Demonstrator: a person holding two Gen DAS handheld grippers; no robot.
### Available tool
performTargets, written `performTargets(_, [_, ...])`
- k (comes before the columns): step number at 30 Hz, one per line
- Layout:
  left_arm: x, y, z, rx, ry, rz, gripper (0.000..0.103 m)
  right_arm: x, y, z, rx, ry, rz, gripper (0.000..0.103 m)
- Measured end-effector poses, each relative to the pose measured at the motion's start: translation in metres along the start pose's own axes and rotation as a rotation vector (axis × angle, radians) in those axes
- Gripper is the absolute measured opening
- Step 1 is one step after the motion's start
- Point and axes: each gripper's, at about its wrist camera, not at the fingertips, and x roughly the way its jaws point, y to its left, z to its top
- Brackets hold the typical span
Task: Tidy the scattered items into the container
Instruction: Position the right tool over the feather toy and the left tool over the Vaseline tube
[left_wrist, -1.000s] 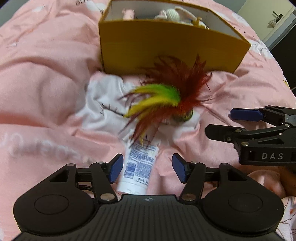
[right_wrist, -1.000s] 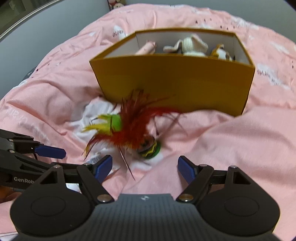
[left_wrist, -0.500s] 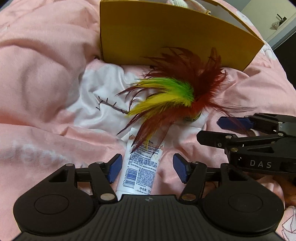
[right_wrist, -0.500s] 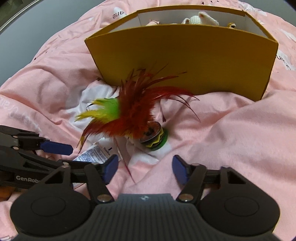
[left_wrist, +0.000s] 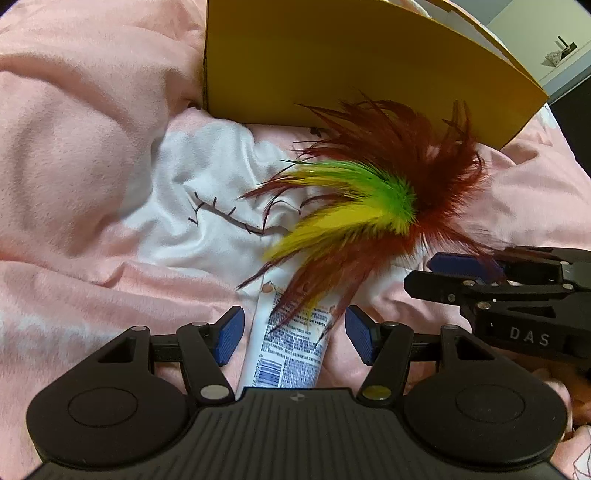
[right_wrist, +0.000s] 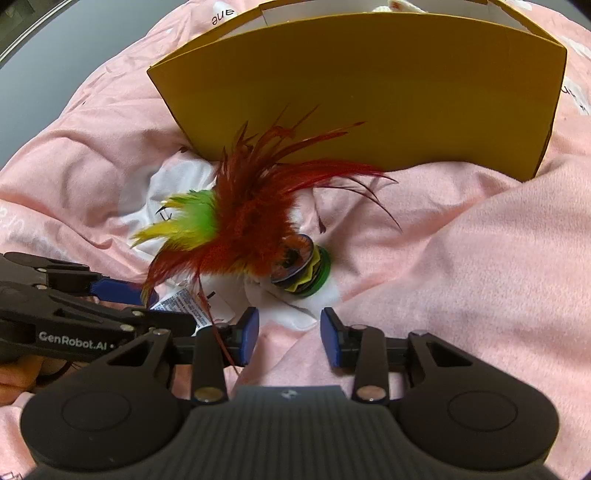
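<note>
A white tube (left_wrist: 291, 347) with a printed label lies on the pink blanket, its lower end between the blue pads of my left gripper (left_wrist: 293, 338). That gripper is open, with a gap on both sides of the tube. A shuttlecock (right_wrist: 251, 229) of red, green and yellow feathers lies across the tube's top, its round base (right_wrist: 299, 266) resting on the blanket. My right gripper (right_wrist: 290, 338) hangs just in front of that base. Its jaws are closing, with only blanket between them. The yellow box (right_wrist: 369, 92) stands behind.
The pink blanket (left_wrist: 74, 147) is rumpled, with a high fold (right_wrist: 498, 240) at the right. The two grippers are close side by side; the right gripper (left_wrist: 480, 273) shows at the left wrist view's right edge. A white soft toy (right_wrist: 399, 3) peeks over the box rim.
Both grippers have sunk toward the blanket and nearer the box. The right jaws have narrowed a lot. The left jaws keep the same width around the tube.
</note>
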Motion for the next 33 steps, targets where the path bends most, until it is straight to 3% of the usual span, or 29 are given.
performTargets(15, [0.025,0.001,0.007,-0.001,0.104,0.013,0.066,0.007,-0.003,0.002,0.004,0.004,0.036,0.038])
performTargets(20, [0.02,0.002,0.004,-0.014,0.077,0.007,0.056,0.007,-0.002,0.002,0.004,0.003,0.038,0.038])
performTargets(22, [0.013,0.003,0.002,-0.021,0.049,0.001,0.031,0.007,-0.003,0.002,0.009,0.003,0.04,0.038])
performTargets(25, [-0.001,0.005,0.0,-0.028,0.001,-0.043,0.022,0.007,-0.003,0.003,0.009,0.002,0.04,0.038])
performTargets(33, [-0.007,-0.01,-0.006,0.068,-0.01,-0.081,0.02,0.005,-0.005,0.003,0.013,-0.001,0.042,0.038])
